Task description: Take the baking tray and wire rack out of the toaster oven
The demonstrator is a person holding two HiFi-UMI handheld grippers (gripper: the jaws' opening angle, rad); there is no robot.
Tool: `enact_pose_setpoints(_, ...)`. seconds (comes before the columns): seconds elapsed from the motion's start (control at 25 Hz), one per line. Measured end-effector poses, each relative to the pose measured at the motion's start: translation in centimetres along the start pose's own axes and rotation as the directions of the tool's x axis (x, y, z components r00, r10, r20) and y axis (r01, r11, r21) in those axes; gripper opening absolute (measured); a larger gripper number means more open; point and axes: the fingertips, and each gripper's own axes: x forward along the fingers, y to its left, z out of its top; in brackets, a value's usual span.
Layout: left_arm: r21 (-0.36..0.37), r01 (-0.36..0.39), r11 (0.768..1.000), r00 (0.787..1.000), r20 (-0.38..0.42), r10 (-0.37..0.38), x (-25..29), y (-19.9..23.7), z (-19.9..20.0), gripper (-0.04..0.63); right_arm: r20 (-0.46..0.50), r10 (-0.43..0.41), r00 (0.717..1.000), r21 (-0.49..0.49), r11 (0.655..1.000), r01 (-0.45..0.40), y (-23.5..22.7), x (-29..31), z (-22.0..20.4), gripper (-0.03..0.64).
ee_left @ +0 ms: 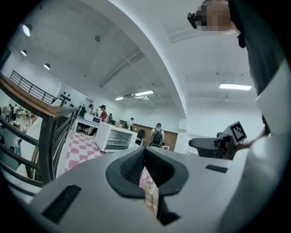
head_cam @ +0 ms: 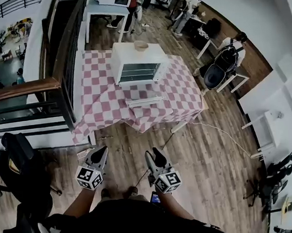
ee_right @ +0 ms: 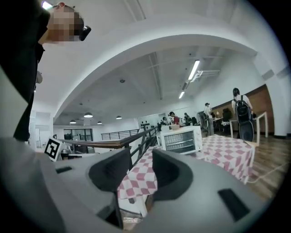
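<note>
Close to the person's body, low over the wooden floor [head_cam: 209, 158], both tools point level toward the table. The left gripper [head_cam: 101, 151] has its claw pressed together at the tips with nothing in it, as the left gripper view [ee_left: 144, 152] shows. The right gripper [head_cam: 154, 154] has its claw spread, and in its own view [ee_right: 142, 164] only the distant cloth shows through the gap. Both are well apart from the table [head_cam: 102, 99], which wears a pink-and-white checked cloth [ee_right: 227, 152]. A cable [head_cam: 212, 128] trails from the table's near right corner across the floor. The white toaster oven [head_cam: 138, 64] stands by the tabletop's far edge, about midway between its left and right edges. The wire rack [head_cam: 138, 72] is inside it, its bars visible at the front; the baking tray cannot be told apart there. A bowl [head_cam: 141, 45] rests on the oven's top. People [head_cam: 190, 7] stand beyond.
</note>
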Motion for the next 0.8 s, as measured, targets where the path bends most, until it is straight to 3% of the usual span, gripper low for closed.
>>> enact_pose_setpoints(0.12, 0.01, 0.001, 1.0, 1.0, 0.012, -0.001, -0.1, -1.0, 0.2, -0.006, 0.033, 0.012, 0.999, -0.045, 0.999, -0.01, 0.6, -0.7, 0.9, 0.158)
enact_pose_setpoints(0.32, 0.06, 0.057, 0.997, 0.998, 0.011, -0.058, 0.9, -4.1, 2.1, -0.006, 0.09, 0.062, 0.994, 0.041, 0.997, -0.066, 0.0, -0.9, 1.9, 0.158)
enact_pose_setpoints(0.48, 0.101, 0.108, 0.989, 0.994, 0.001, -0.109, 1.5, -7.3, 2.6, -0.006, 0.173, 0.077, 0.982, 0.005, 0.997, -0.079, -0.9, -3.3, 4.4, 0.158)
enact_pose_setpoints(0.72, 0.054, 0.1, 0.993, 0.994, 0.044, -0.103, 2.1, -9.1, 3.0, -0.006, 0.215, 0.054, 0.975, -0.012, 0.999, -0.053, -3.0, -6.2, 4.9, 0.158)
enact_pose_setpoints(0.8, 0.04, 0.094, 0.995, 0.995, 0.042, -0.096, 2.4, -9.8, 2.4, -0.006, 0.18, 0.038, 0.983, -0.002, 0.999, -0.038, -4.3, -6.8, 3.7, 0.158)
